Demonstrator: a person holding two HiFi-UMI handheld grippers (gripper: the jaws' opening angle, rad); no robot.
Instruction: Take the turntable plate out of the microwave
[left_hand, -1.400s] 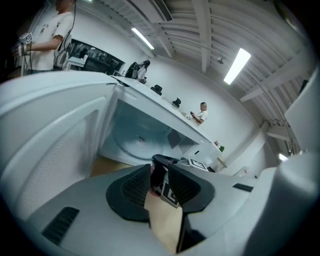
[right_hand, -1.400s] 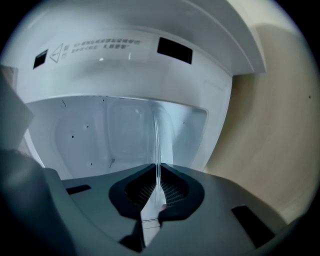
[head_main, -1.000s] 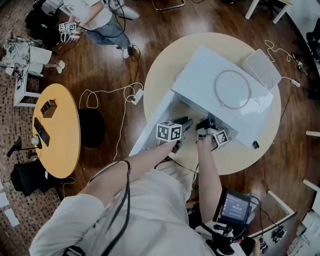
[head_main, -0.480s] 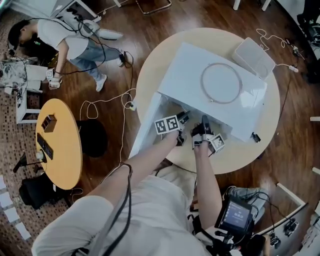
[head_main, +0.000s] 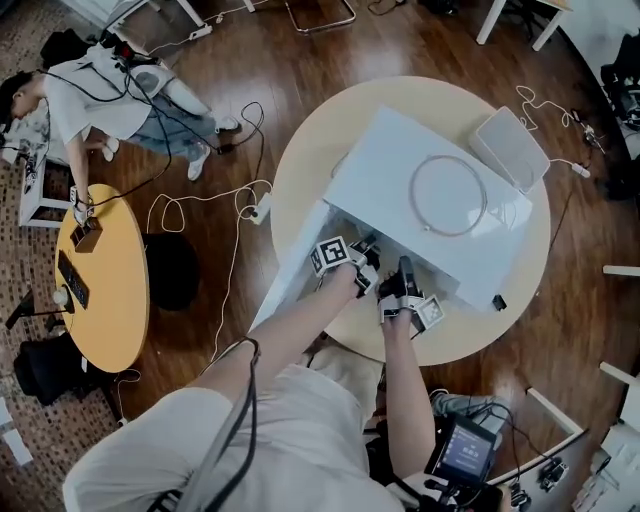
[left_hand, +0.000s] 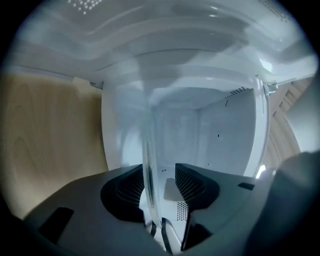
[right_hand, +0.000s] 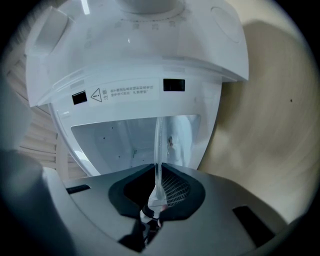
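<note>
Left claw (head_main: 366, 248) and right claw (head_main: 404, 270) reach side by side into the mouth of the white microwave (head_main: 370, 170) in the head view. Its door (head_main: 292, 268) is swung wide to the left. The microwave sits on a round tabletop (head_main: 300, 150) and a thin clear ring (head_main: 412, 195) lies on its roof. The plate is hidden here under the casing and the hands. In the left gripper view the turntable plate (left_hand: 148, 150) shows edge-on as a glass band running up between the jaws. It sits close against one pad with a plain gap to the other, so this claw is released around the rim, not gripping it. The white cavity opens behind. In the right gripper view the right claw is clenched on the glass rim, pads pressed to both faces, with the cavity opening just beyond. By my reading the door is open and the plate is seized at its front edge, yet it sits at or inside the cavity mouth, and I cannot tell whether it has lifted off its support. What is left is to draw it fully clear and set it down, probably with the left claw closing to share the load.
</note>
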